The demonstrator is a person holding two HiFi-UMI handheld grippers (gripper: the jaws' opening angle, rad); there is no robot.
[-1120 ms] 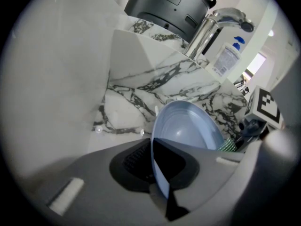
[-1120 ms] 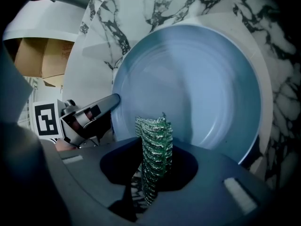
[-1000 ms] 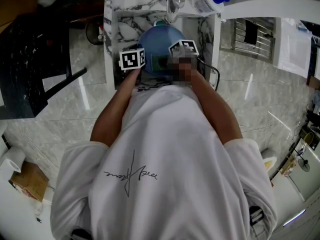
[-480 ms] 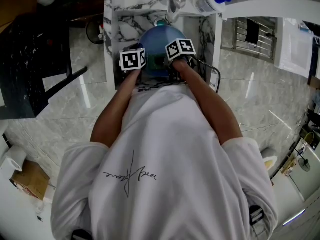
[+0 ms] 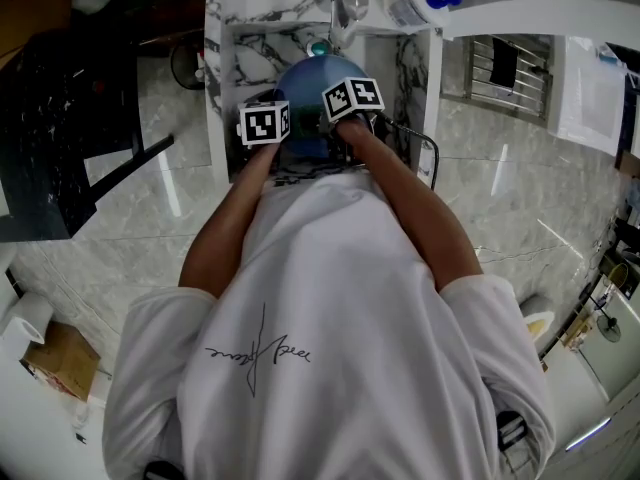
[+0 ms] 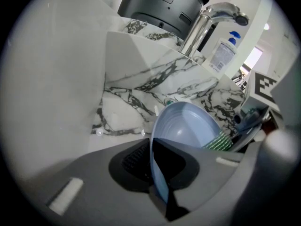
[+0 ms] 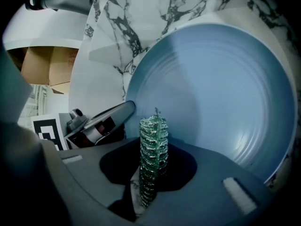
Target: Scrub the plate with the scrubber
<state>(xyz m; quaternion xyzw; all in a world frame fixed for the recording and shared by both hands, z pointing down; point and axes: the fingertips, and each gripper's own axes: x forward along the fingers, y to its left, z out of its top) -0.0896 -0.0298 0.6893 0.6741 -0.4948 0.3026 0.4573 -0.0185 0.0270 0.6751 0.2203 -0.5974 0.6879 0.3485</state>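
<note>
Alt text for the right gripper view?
Right claw clamps a green mesh scrubber upright before the inner face of a round pale-blue plate that fills the view. The left claw holds the plate's left rim, with white veined marble behind.

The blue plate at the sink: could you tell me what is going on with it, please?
A person stands at a marble sink, a gripper in each hand. The left gripper grips the blue plate by its rim, tilted on edge over the sink. The right gripper holds a green scrubber at the plate's inner face; whether it touches is unclear.
</note>
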